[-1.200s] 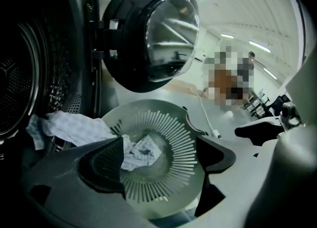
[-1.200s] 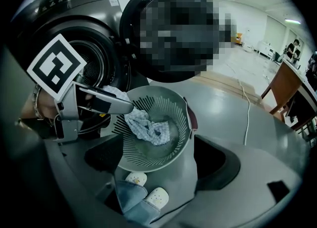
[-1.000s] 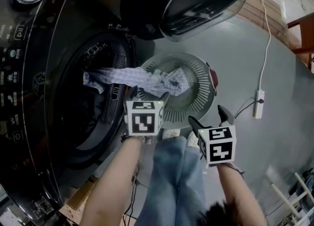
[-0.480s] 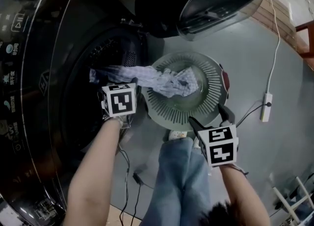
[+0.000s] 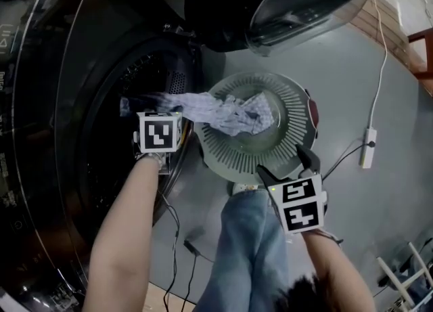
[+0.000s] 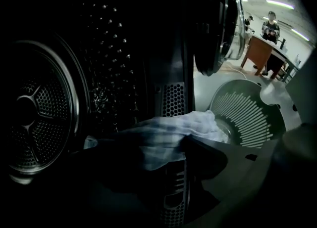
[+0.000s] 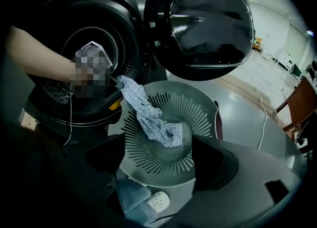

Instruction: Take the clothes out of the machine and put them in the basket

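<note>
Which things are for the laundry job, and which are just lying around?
For the job:
black front-loading washing machine
pale checked cloth, draped from machine into basket
round grey slatted plastic basket
left gripper, jaws just closing, cloth between them
right gripper, open, empty

Just lying about:
white power strip on the grey floor
brown wooden furniture

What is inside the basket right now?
One end of a checked cloth lies bunched in the basket; its other end trails over the rim into the machine's drum. No other garment shows. The basket floor under the bunch is covered.
</note>
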Available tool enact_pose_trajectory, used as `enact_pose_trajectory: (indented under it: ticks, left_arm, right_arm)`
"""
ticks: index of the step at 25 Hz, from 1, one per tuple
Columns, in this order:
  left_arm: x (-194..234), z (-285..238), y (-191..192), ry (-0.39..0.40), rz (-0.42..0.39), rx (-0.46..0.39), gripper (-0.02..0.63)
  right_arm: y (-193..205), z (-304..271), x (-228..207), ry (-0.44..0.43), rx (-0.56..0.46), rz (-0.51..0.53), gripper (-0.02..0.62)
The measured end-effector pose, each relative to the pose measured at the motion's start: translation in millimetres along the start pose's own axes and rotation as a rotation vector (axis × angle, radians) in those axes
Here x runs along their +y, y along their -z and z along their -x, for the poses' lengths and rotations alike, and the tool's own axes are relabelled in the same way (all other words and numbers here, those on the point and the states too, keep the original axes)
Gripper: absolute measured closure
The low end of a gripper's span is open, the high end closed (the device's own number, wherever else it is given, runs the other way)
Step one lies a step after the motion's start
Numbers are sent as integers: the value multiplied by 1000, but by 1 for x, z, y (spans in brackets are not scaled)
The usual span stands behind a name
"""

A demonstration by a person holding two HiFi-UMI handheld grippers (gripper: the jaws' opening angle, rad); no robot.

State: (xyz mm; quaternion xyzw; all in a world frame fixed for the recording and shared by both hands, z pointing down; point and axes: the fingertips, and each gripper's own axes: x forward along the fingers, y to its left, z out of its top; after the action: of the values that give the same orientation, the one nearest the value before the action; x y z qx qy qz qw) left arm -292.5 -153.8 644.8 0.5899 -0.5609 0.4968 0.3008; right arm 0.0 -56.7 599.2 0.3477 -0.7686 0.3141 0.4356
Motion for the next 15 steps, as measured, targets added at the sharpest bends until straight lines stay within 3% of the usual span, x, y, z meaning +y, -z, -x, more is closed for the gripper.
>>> enact_pose_trajectory:
  ticks: [1,3,5,6,7,8,12,15]
  left_arm:
    - [-3,0,1,-7,-18,1,347]
    - [-9,4,-2,-37,-33,-27,373]
    - [-10,11,-6,-79,-3,-57,408]
    - [-10,16,-6,-97,8,-63,450]
    - [-13,21,-5,-105,10,-65,531]
    - [-17,26,-4,-104,7,-66,551]
    - [-42,47,-7,-64,36,-107,558]
    - [-76,63,-12,15,60,-156,560]
  right_arm:
    - [1,1,1,-3,0,3,175]
    - [2,4,3,-6,-2,-2,178]
    - [2,8,2,-6,-7,-15,179]
    - [2,11,1,-5,-10,-21,180]
    - [2,15,0,-3,-12,-25,181]
    - [2,19,0,-2,-13,-29,181]
    - [3,33,-3,5,-17,-26,186]
    - [1,42,-8,16,-28,-26,187]
